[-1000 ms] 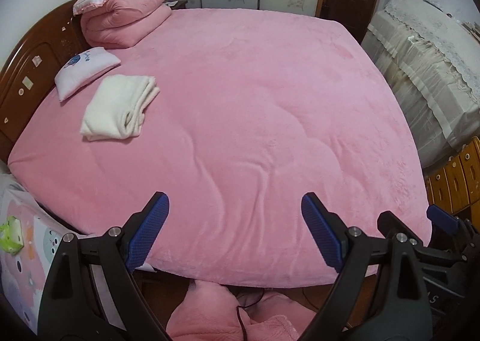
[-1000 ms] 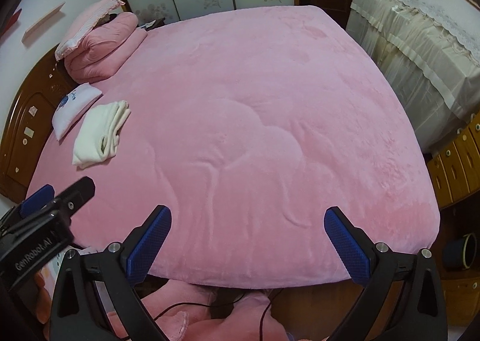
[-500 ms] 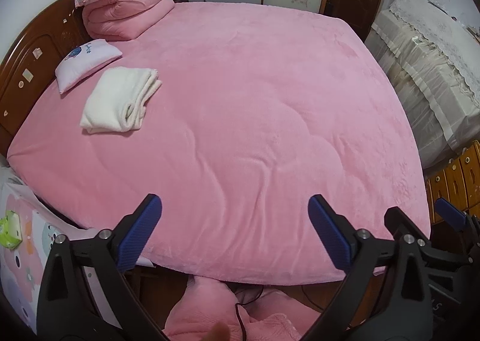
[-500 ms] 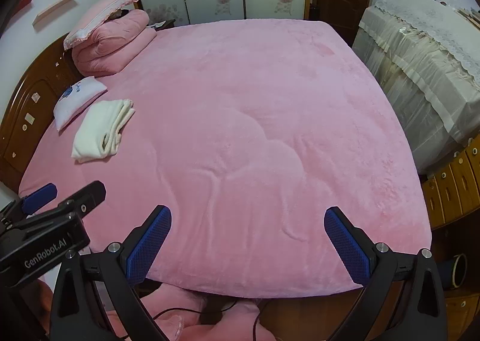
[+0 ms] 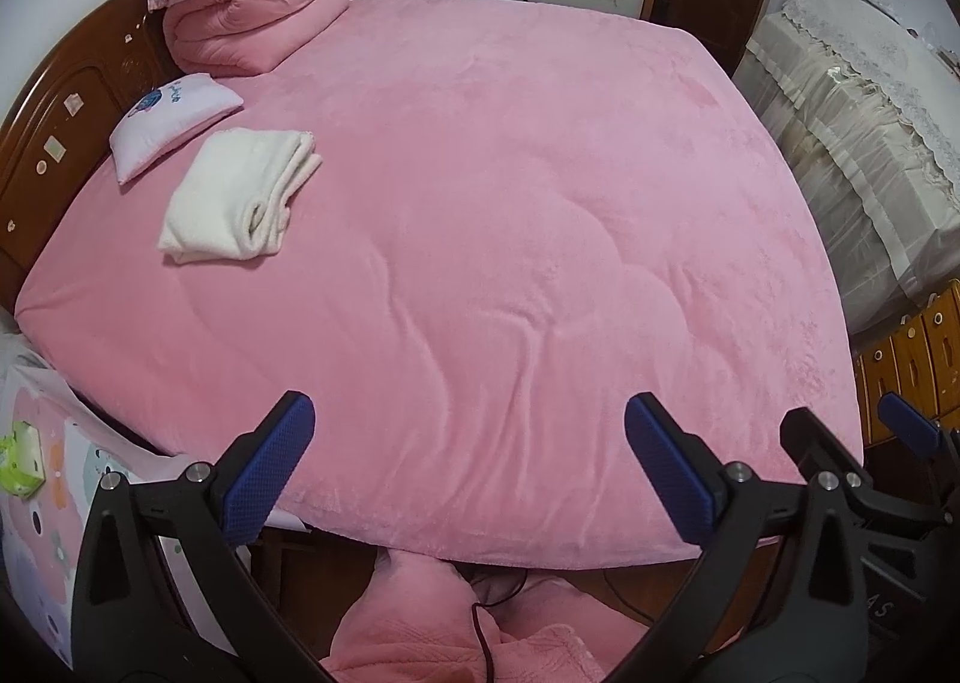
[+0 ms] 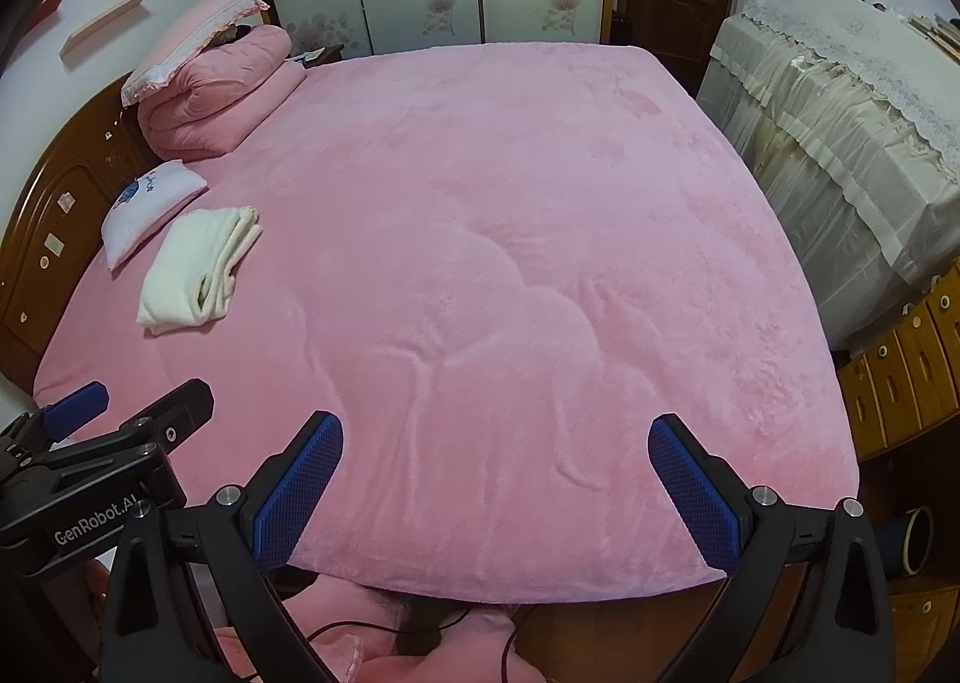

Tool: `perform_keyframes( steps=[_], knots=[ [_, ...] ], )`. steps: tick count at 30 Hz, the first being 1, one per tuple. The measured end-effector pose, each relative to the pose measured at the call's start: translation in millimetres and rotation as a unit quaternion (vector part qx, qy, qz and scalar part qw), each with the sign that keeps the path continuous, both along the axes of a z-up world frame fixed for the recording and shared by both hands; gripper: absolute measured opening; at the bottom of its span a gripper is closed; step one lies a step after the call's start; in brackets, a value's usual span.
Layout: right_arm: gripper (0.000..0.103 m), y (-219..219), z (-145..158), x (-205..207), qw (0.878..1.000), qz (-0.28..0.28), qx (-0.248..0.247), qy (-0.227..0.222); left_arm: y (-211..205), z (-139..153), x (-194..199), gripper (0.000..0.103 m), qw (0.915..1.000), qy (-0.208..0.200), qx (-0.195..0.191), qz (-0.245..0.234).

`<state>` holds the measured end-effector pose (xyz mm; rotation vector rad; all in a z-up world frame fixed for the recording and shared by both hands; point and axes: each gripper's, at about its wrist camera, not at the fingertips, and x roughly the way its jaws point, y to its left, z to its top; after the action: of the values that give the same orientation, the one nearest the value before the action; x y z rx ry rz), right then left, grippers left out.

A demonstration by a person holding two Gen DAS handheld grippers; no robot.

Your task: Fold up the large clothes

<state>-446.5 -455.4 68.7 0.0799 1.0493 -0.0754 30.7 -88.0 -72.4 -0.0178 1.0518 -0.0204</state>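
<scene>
A folded cream garment (image 5: 240, 197) (image 6: 198, 269) lies on the pink bed cover (image 5: 510, 233) (image 6: 510, 263), near the headboard at the left. My left gripper (image 5: 468, 413) hovers over the bed's near edge, open wide with nothing between its blue pads. To its right my right gripper (image 6: 497, 431) is also open and empty over the same edge. Each gripper shows at the side of the other's view. Pink quilted fabric (image 5: 420, 623) (image 6: 336, 629) with a black cable across it lies low below the bed's edge. I cannot tell what it is.
A small white pillow (image 5: 174, 119) and a folded pink quilt (image 5: 252, 17) with a pillow on top sit by the wooden headboard (image 5: 48, 119). A lace-covered piece of furniture (image 5: 852, 155) and wooden drawers (image 5: 912, 353) stand on the right. Wardrobe doors and a door are behind.
The left gripper's jaws have spread wider. Both views have shifted a little, so that more of the far wall shows. Nothing on the bed has moved.
</scene>
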Motion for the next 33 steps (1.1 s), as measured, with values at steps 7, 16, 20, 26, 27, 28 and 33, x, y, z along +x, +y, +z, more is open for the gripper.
perform_keyframes(
  steps=[7,16,20,26,27,28,33],
  knots=[
    [0.103,6.5,1.0,-0.5,1.000,0.002,-0.009,0.003,0.8,-1.1,1.5,0.102,1.0000,0.003,0.000,-0.001],
    [0.103,13.8,-1.6,-4.6,1.000,0.000,-0.009,0.005,0.4,-1.7,2.0,0.102,1.0000,0.004,0.001,-0.002],
    [0.103,11.2,-4.4,-1.7,1.000,0.000,-0.010,0.006,-0.9,-1.4,1.9,0.102,1.0000,0.005,0.001,-0.001],
    [0.103,5.2,-6.6,3.3,1.000,0.002,-0.011,0.006,4.3,-2.8,1.3,0.102,1.0000,0.004,0.003,-0.007],
    [0.103,4.4,-6.8,4.0,1.000,0.002,-0.011,0.006,5.4,-3.0,1.0,0.102,1.0000,0.004,0.003,-0.007],
    [0.103,5.1,-8.0,3.4,1.000,0.002,-0.011,0.006,5.2,-2.8,1.3,0.102,1.0000,0.004,0.002,-0.008],
    [0.103,7.2,-8.5,0.2,1.000,-0.001,-0.015,0.003,8.3,-4.5,0.8,0.102,0.9999,0.006,0.000,-0.011]
  ],
)
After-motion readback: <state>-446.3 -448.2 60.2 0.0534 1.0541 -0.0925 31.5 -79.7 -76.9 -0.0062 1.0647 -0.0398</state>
